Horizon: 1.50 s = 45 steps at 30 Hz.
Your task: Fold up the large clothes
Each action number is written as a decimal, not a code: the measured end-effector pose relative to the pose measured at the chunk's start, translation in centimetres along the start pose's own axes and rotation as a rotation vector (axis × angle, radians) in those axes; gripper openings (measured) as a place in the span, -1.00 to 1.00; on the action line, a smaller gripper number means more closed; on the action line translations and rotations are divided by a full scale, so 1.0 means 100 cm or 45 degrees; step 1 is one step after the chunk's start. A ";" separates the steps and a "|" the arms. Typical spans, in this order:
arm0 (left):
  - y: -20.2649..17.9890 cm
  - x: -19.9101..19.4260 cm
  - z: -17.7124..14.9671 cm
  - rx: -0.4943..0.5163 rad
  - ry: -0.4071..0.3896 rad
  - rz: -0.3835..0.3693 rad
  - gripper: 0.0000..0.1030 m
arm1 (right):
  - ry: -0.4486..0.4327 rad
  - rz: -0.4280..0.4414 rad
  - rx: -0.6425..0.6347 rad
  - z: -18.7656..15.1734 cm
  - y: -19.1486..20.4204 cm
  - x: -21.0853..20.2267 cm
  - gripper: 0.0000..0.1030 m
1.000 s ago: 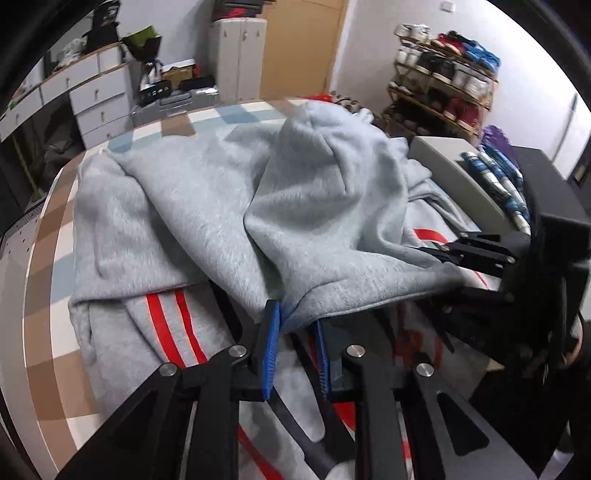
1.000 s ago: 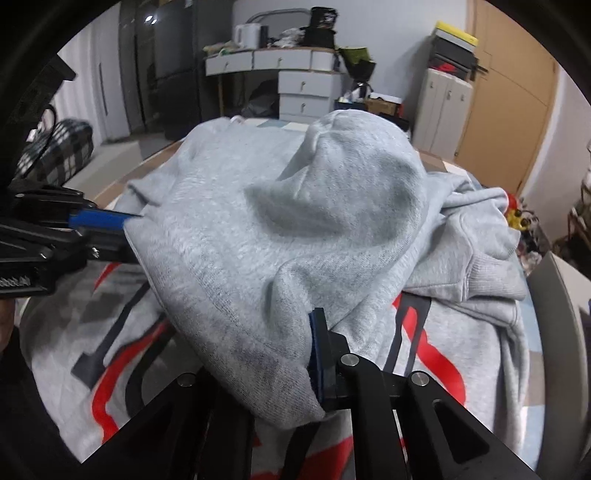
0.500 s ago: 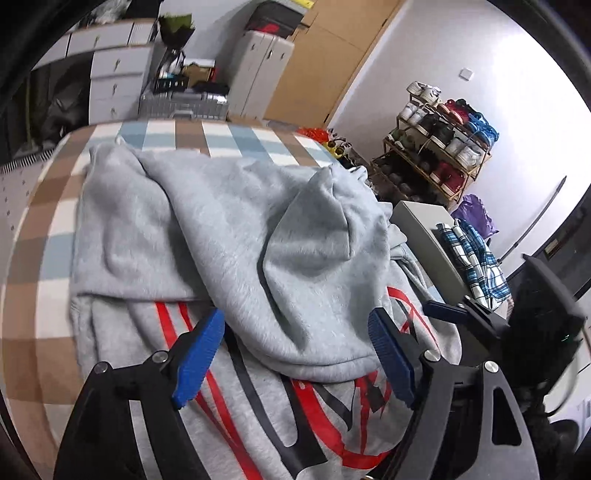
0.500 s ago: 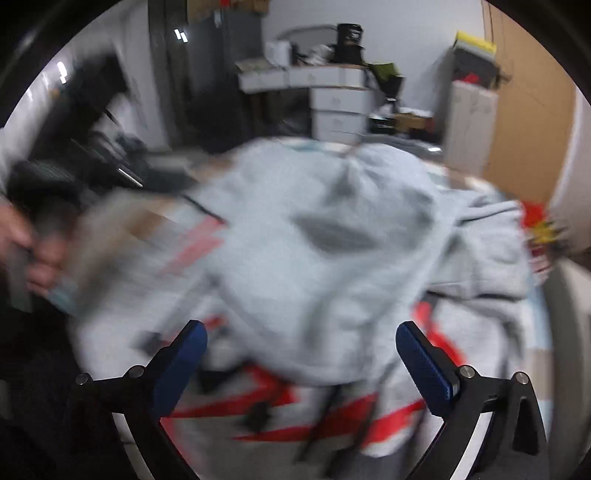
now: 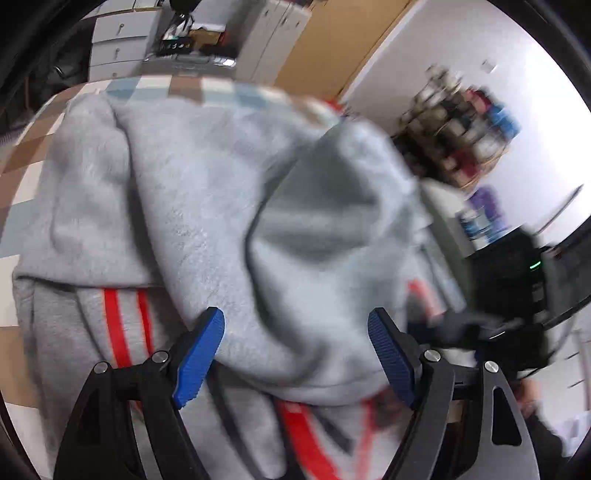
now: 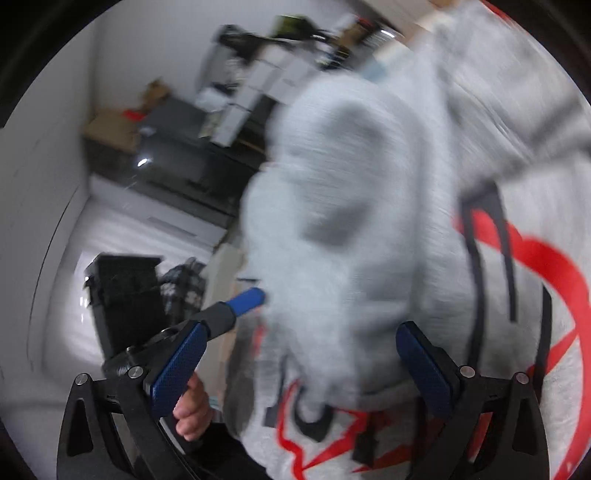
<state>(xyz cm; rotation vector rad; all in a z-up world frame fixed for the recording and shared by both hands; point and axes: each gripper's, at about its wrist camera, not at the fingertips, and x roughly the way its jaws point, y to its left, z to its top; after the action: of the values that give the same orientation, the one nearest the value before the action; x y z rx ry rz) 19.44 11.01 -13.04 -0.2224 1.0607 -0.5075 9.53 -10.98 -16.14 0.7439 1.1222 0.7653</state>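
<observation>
A grey hoodie (image 5: 207, 192) with a red and black print lies on the checked table (image 5: 22, 162), its hood folded down over the body. My left gripper (image 5: 295, 354) is open and empty, its blue pads to either side of the hood's lower edge. My right gripper (image 6: 295, 365) is open and empty just in front of the same hood (image 6: 343, 206). The print (image 6: 532, 266) shows to the right. The left gripper's blue fingertip (image 6: 247, 301) shows in the right wrist view, and the right gripper's black body (image 5: 517, 291) shows blurred in the left wrist view.
White drawers (image 5: 118, 40) and a cabinet (image 5: 273, 33) stand beyond the table's far edge. A shoe rack (image 5: 461, 125) stands at the right wall. The right wrist view is tilted and blurred; it shows floor (image 6: 110, 236) and dark furniture (image 6: 177, 147) left of the table.
Both grippers opened and let go of the hood's edge, which now lies folded on the hoodie. The right gripper has swung and tilted to the left; both views are motion-blurred.
</observation>
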 end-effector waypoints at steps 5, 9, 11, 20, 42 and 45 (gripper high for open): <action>-0.001 0.001 -0.009 0.033 0.030 0.049 0.48 | -0.058 0.040 0.028 -0.002 0.003 -0.015 1.00; 0.005 -0.020 -0.013 -0.040 -0.011 -0.006 0.48 | -0.273 -0.016 -0.115 -0.003 0.032 -0.052 1.00; 0.011 -0.032 -0.013 -0.086 -0.038 -0.049 0.48 | -0.383 -0.127 -0.224 0.008 0.052 -0.066 1.00; 0.044 -0.058 -0.024 -0.209 -0.070 -0.063 0.48 | -0.152 -0.571 -0.494 0.109 0.105 0.016 1.00; 0.037 -0.075 -0.018 -0.306 -0.146 -0.195 0.48 | -0.196 -0.527 -0.917 -0.032 0.142 -0.001 -0.64; 0.035 -0.069 -0.017 -0.262 -0.148 -0.147 0.48 | -0.107 -0.578 -0.869 -0.051 0.110 0.017 -0.64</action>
<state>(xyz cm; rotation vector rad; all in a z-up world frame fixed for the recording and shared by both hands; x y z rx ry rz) 16.30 17.59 -9.90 -0.4918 0.9897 -0.4829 3.44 -2.98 -9.19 -0.0565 0.8270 0.6566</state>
